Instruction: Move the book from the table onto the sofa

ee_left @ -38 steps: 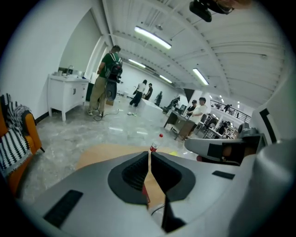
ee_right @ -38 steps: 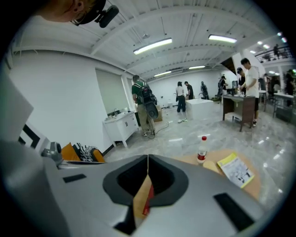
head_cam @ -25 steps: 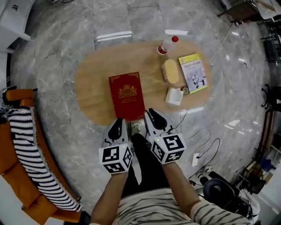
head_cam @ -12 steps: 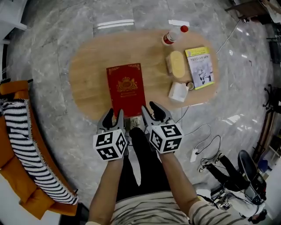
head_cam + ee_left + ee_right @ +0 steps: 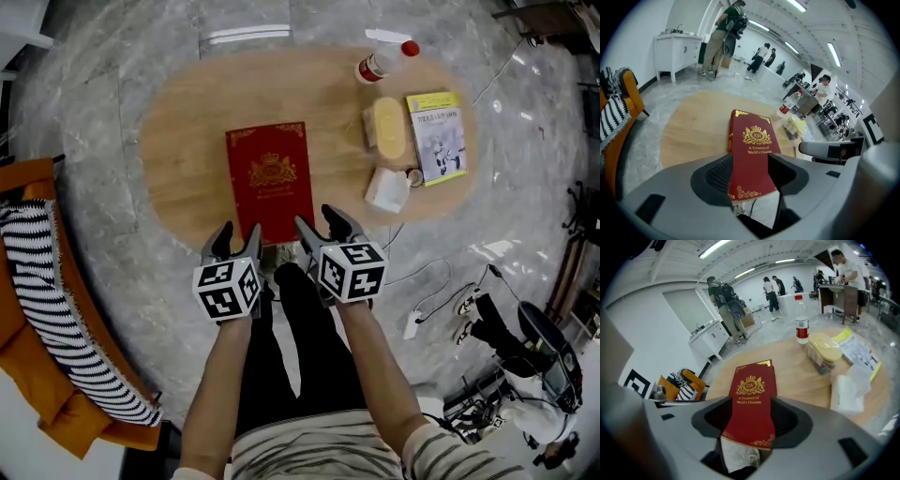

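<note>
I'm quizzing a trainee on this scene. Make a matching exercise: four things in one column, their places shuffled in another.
Things:
1. red book
2. bottle
3. yellow booklet
4. striped throw

Places:
A. on the sofa
B. far edge of the table
C. right end of the table
D. near edge of the table

Pairs: 1-D, 2-B, 3-C, 4-A.

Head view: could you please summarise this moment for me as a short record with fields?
Book: red hardcover book with gold crest, flat on oval wooden table
Left gripper: open, jaws just opening, book's near edge in line between them, ungripped
Right gripper: open, likewise just opening, book ungripped
Sofa: orange sofa, left of table, no book on it
</note>
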Available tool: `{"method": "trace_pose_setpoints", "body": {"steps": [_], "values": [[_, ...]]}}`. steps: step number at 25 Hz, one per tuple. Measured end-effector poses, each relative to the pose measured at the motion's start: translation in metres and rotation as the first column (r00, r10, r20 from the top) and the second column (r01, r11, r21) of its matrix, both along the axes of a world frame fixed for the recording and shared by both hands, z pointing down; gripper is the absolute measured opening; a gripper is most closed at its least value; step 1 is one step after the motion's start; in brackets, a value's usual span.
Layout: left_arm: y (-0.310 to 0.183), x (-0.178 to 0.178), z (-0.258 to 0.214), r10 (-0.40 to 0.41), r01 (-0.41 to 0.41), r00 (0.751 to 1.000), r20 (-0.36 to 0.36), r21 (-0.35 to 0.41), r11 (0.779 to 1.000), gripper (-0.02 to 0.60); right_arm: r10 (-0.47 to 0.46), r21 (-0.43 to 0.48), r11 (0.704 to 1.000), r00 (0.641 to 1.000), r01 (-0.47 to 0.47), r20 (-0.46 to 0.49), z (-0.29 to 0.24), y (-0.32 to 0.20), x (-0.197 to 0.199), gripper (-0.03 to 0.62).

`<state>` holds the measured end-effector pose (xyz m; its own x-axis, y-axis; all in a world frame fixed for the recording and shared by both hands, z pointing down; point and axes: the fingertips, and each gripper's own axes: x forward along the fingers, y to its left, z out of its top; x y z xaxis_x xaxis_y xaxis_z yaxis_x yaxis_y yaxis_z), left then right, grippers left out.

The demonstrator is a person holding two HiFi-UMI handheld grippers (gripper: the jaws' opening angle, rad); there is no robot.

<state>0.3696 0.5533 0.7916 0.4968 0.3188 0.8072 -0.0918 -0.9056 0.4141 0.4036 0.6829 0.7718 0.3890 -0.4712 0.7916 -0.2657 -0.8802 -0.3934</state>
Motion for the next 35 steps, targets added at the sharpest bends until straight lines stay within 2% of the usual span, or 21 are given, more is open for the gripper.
{"method": "trace_pose_setpoints", "body": {"steps": [10, 17, 22, 26, 35], "values": [[0.0, 0.003, 0.038, -0.015, 0.019, 0.997, 0.076, -0.044, 0.999, 0.285, -0.029, 0.02, 0.999, 0.996, 0.027, 0.09, 0.04, -0.002, 0.0, 0.282], [0.005, 0.004, 0.062, 0.016, -0.006, 0.993, 0.12, -0.079, 0.997, 0.315, -0.051, 0.041, 0.998, 0.987, 0.046, 0.155, 0.064, -0.001, -0.001, 0.305], [0.005, 0.01, 0.073, 0.031, -0.018, 0.99, 0.136, -0.095, 0.995, 0.318, -0.056, 0.058, 0.997, 0.983, 0.046, 0.177, 0.074, -0.002, 0.002, 0.307], [0.007, 0.011, 0.08, 0.071, -0.058, 0.986, 0.152, -0.09, 0.994, 0.319, -0.055, 0.078, 0.996, 0.978, 0.04, 0.2, 0.082, -0.004, 0.002, 0.307], [0.016, 0.009, 0.096, 0.098, -0.066, 0.976, 0.193, -0.166, 0.984, 0.319, -0.069, 0.113, 0.993, 0.967, 0.042, 0.246, 0.099, -0.007, 0.0, 0.307]]}}
